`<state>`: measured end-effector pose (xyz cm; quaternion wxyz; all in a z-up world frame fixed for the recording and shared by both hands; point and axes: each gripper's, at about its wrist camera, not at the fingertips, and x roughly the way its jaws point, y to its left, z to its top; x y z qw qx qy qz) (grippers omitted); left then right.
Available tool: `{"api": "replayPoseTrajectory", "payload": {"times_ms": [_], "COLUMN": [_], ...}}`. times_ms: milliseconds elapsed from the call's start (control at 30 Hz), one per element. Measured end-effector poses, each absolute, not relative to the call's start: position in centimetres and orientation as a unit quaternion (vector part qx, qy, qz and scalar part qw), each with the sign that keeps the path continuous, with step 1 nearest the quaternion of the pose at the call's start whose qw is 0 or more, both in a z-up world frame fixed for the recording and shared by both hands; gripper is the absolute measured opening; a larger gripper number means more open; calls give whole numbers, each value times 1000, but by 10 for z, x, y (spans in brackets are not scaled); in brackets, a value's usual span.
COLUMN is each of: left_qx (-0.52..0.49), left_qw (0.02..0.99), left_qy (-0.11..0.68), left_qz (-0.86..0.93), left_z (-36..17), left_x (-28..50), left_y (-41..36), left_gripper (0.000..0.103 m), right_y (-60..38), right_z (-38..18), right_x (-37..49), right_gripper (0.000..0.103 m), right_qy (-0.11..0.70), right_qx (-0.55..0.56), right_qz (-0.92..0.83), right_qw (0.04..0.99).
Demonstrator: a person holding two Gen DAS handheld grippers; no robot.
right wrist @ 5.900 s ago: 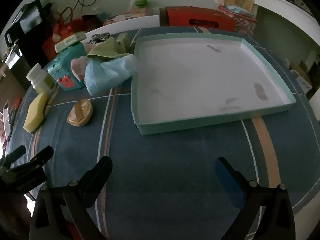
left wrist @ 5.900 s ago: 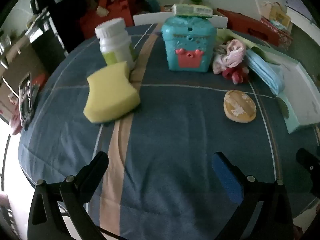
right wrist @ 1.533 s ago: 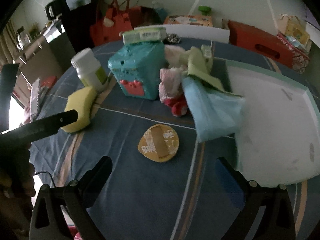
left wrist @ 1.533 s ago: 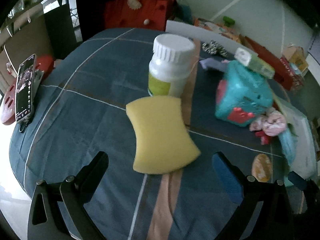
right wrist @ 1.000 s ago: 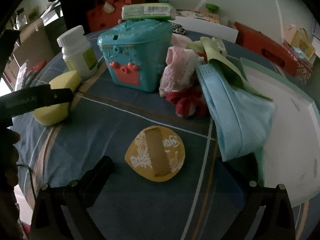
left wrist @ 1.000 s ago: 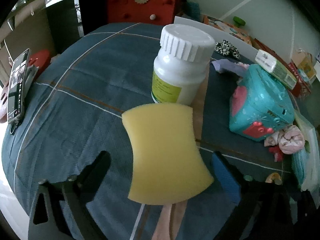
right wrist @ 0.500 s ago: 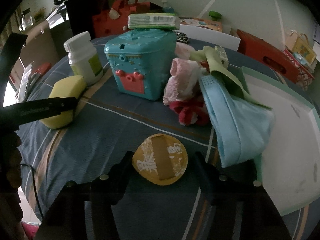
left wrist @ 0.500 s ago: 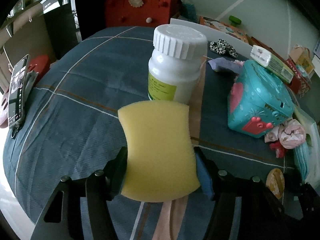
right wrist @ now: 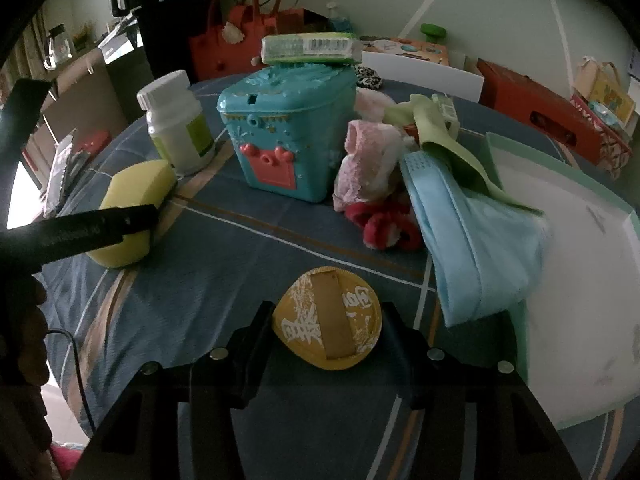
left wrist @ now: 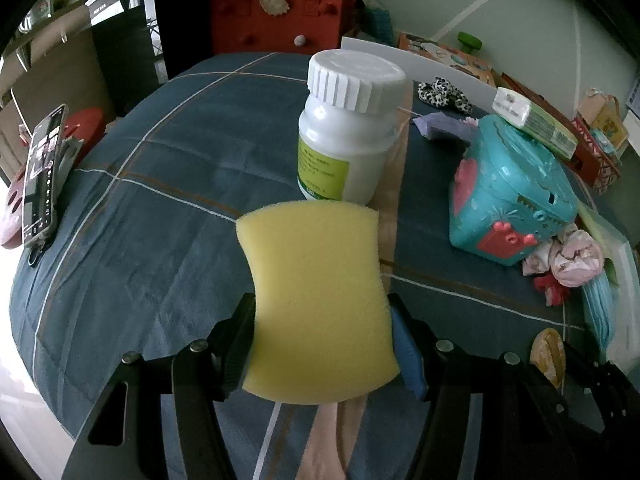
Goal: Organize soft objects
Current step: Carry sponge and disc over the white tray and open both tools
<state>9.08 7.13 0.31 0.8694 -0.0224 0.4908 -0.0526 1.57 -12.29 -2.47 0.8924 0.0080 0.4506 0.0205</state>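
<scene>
Both grippers clamp: left gripper [left wrist: 323,338] on sponge [left wrist: 316,300], right gripper [right wrist: 326,330] seemingly on pad [right wrist: 328,318].

Tray [right wrist: 560,168] cut off at right edge

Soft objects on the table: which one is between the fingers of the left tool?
The yellow sponge, gripped by the left tool. The round yellow puff sits in the right tool; the fabrics lie untouched.

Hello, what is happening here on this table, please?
A person is sorting soft things with two handheld grippers. The left gripper is closed on a yellow sponge. The right gripper is closed on a round yellow pad. The shallow tray on the right holds none of them yet.
</scene>
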Motion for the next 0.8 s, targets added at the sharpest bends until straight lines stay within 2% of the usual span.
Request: {"api": "replayPoseTrajectory", "payload": {"times_ms": [433, 800], "left_qx": [-14, 3], "left_qw": [871, 890], "left_qy": [489, 448], "left_qz": [-51, -81], "left_z": [10, 76], "left_x": [80, 57], "left_y": [66, 46], "left_gripper": [65, 65], "right_y": [-122, -118], "right_z": [-8, 57], "right_x": [1, -26], "right_gripper": [55, 55], "right_qy": [436, 386], "right_qx": [13, -2], "right_qz": [31, 23], "right_qw": [899, 922]}}
